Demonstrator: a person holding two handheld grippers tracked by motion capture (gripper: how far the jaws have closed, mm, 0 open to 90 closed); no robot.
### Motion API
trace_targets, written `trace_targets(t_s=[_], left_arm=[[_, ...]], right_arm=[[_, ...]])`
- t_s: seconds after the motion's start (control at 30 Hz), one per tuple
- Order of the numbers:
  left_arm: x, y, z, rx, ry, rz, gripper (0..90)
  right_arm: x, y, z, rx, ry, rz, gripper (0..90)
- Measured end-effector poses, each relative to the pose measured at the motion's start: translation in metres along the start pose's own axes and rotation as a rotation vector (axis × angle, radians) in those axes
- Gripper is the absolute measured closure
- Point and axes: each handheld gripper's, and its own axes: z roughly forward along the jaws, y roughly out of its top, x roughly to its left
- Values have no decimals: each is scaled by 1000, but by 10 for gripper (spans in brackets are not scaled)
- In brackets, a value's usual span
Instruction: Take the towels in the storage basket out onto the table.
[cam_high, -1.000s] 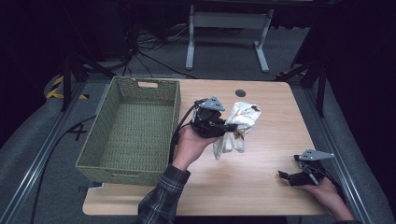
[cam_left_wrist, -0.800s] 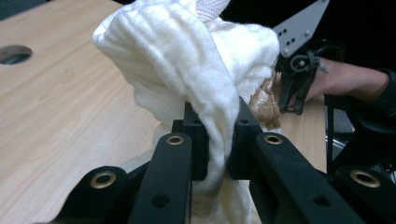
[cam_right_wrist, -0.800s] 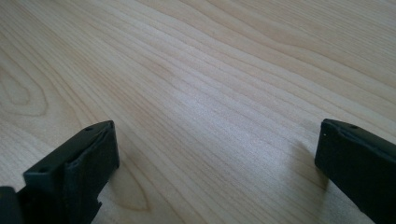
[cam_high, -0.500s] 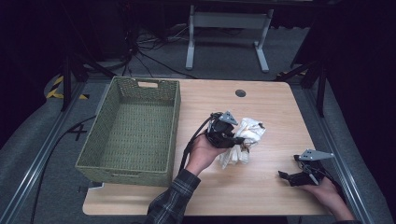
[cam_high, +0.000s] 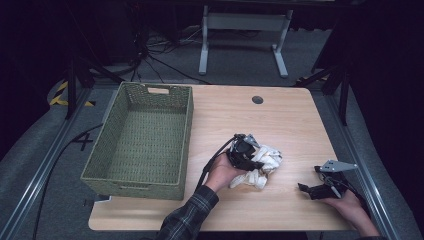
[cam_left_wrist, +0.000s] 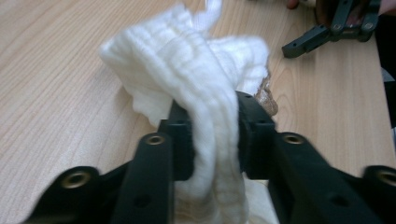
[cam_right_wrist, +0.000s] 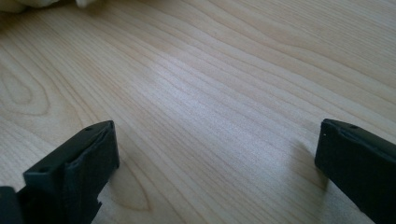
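Note:
A crumpled white cloth (cam_high: 262, 167) lies on the wooden table (cam_high: 280, 120), right of centre. My left gripper (cam_high: 251, 159) is low over the cloth, and a fold of it (cam_left_wrist: 187, 79) fills the gap between the two black jaws. The jaws have just been opening, but the pads still touch the fold on both sides. My right gripper (cam_high: 306, 188) rests near the table's front right corner, held by a hand. In the right gripper view its jaws (cam_right_wrist: 217, 144) stand wide open over bare wood. The left gripper view shows it farther off (cam_left_wrist: 327, 32).
A green woven basket (cam_high: 186, 130) stands empty on the left half of the table. A small dark grommet (cam_high: 257, 100) sits near the far edge. Cables and a metal stand are on the floor beyond the table.
My left hand has come down and to the right with the cloth, which now rests on the table. The right hand has kept still.

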Motion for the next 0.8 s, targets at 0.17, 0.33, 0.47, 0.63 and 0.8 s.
trace_targets(t_s=[0.17,0.33,0.47,0.63,0.8], left_arm=[[-2,-1,-3,-9,10,2,475],[-10,-5,-27,-47,67,-8,408],[-18,-15,-45,-81,115,-26,425],[-25,-33,-56,-91,143,-38,471],[-34,-60,-54,-71,147,-62,504]], right_arm=[[0,0,0,0,0,0,0],[0,0,0,0,1,-1,0],[0,0,0,1,1,-5,0],[0,0,0,1,0,-5,0],[0,0,0,1,0,-6,0]])
